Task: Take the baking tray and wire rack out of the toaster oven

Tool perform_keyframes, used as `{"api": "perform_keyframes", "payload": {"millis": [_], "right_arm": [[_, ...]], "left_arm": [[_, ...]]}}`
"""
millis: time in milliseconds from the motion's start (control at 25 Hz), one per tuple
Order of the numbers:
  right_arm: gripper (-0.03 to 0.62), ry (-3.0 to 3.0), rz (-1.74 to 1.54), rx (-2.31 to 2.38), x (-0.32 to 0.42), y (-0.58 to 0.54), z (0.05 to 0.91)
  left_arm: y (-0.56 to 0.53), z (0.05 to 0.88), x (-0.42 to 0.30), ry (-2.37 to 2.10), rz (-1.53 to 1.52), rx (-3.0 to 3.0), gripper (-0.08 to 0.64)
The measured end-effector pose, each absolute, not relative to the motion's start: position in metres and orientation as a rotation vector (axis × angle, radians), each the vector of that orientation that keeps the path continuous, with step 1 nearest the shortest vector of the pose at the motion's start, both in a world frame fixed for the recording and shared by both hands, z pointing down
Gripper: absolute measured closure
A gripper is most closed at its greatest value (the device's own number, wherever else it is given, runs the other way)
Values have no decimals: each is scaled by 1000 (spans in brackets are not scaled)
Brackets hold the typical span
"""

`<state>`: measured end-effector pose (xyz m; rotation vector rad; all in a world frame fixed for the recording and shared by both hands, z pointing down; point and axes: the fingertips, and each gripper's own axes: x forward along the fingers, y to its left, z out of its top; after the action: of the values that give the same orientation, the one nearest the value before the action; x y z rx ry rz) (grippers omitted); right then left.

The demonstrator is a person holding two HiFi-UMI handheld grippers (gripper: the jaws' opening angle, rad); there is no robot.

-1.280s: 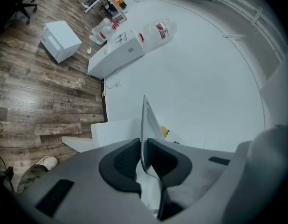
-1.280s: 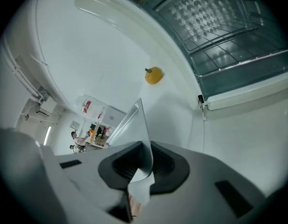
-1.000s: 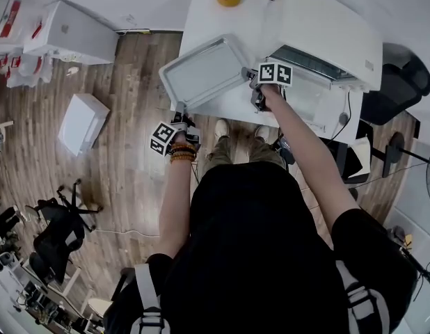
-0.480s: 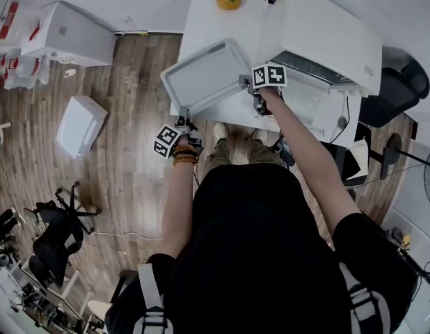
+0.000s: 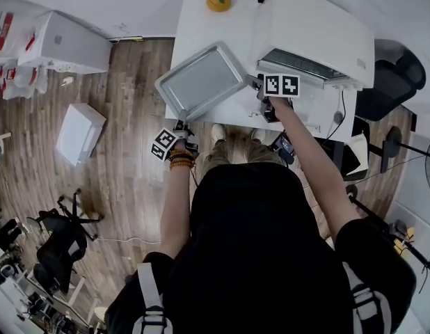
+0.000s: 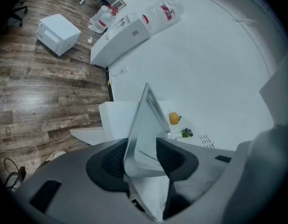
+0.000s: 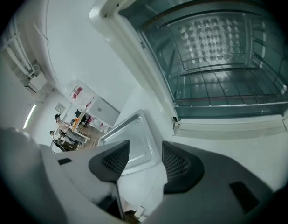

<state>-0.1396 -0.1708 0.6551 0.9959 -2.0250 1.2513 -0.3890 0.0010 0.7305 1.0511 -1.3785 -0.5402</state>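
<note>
Baking tray (image 5: 201,81) empty on the table (image 5: 201,16) left of the toaster oven (image 5: 319,26), corner between the left gripper's (image 6: 140,157) just-opening jaws. Wire rack (image 7: 228,94) inside the oven; right gripper (image 7: 145,160) just opened, empty.

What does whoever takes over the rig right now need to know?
Left gripper: jaws have just been opening; tray rim between them, pads seemingly off it.
Right gripper: jaws have just been opening; wide apart, empty, facing the open oven.
Tray: out, flat on the table left of the oven, one corner past the table's edge.
Rack: inside the oven.
Done: tray out.
Left: draw the left gripper off the tray, pull out the rack.
</note>
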Motion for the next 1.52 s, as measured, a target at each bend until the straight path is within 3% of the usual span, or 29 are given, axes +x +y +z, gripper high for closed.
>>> {"api": "perform_keyframes", "payload": {"millis": [120,240,400,640,920,1520], "right_arm": [[359,-2060,1278,1020,-126,-163,645],[359,-2087,1257,1027,-109,-153,639],[360,-2103,1173,1019,-86,-139,636],[360,-2123,1104,1032,-63,-131,630],[360,-2162,1186,1108,-36,-132,619],[374,-2217,1262,1370,77,-138,586]], "left_arm": [[2,723,-394,-1399,-528,1085,330],[2,719,-389,-1454,-318,1209,276],[6,724,-380,-1512,99,1348,265],[8,722,-391,-1642,388,1372,261],[-29,670,-371,-1684,232,1449,262],[-137,572,-198,-1401,-38,1758,262]]}}
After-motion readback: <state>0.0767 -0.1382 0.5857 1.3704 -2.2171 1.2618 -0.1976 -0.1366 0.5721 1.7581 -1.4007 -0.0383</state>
